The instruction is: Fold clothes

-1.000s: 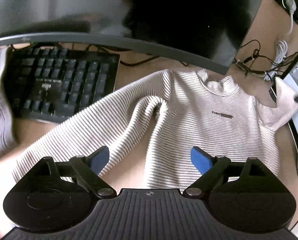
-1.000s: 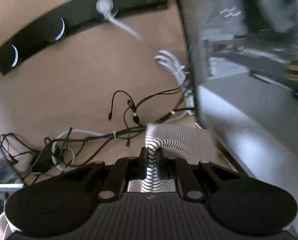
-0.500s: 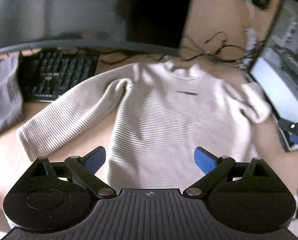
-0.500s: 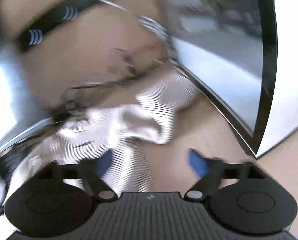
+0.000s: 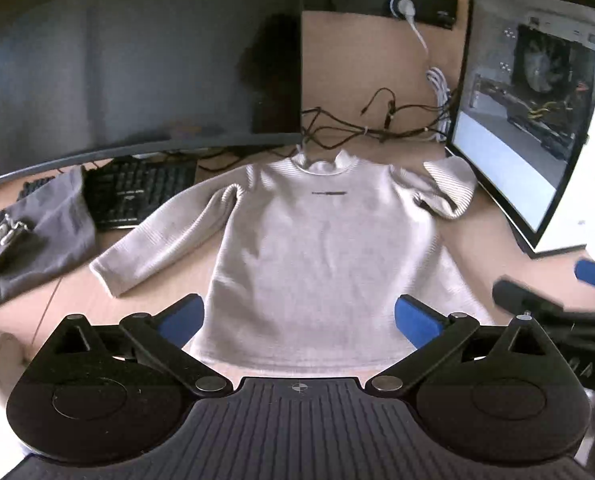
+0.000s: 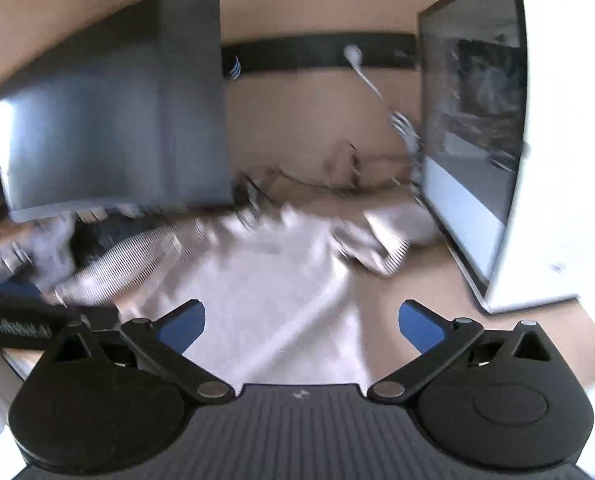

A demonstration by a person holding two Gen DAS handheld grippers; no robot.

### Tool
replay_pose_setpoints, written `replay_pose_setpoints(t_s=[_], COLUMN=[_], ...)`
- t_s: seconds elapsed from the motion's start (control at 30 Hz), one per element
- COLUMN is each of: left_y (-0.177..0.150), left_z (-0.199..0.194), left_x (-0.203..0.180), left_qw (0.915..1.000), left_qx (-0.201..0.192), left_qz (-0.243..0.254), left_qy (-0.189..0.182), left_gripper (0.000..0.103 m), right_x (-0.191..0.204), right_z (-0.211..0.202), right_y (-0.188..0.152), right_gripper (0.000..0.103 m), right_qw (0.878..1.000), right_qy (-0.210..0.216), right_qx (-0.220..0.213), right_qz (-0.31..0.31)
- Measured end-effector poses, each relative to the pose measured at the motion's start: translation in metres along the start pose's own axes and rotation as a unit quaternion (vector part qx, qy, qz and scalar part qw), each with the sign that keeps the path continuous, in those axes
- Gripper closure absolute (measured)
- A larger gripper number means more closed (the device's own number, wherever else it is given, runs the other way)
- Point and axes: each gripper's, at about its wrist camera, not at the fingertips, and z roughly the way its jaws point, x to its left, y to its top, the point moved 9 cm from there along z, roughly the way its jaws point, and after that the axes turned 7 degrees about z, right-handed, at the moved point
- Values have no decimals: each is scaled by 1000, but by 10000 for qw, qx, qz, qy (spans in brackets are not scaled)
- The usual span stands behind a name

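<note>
One pale ribbed sweater lies flat on the counter, front up, collar toward the monitor. Its hem sits just ahead of the left gripper and right gripper, both with jaws spread and holding nothing.

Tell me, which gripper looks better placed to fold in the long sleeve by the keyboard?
Probably the left gripper: it hangs open over the sweater, and that sleeve lies on its side, near the keyboard.
</note>
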Motion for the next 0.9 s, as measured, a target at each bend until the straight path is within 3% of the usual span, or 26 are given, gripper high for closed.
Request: replay_pose_setpoints(t_s=[0.17, 0.23, 0.57, 0.9], left_y=[-14, -24, -43, -59], left_z=[-19, -26, -50, -49], left_x=[8, 14, 21, 29], left_qw=[9999, 9997, 9999, 9992], left_qx=[-75, 74, 7, 287], left_qz=[-84, -207, -82, -182], left_qy=[-1, -80, -129, -215], left_gripper=[0, 0, 0, 0], right_x=[0, 3, 18, 22], right_z=[-25, -29, -44, -54], right_y=[-25, -35, -48, -57], right_gripper=[0, 0, 0, 0], right_qw=[9976, 9963, 9968, 9957], right_qy=[-71, -149, -80, -88], right_qx=[331, 497, 526, 670], right_qz=[603, 689, 597, 641])
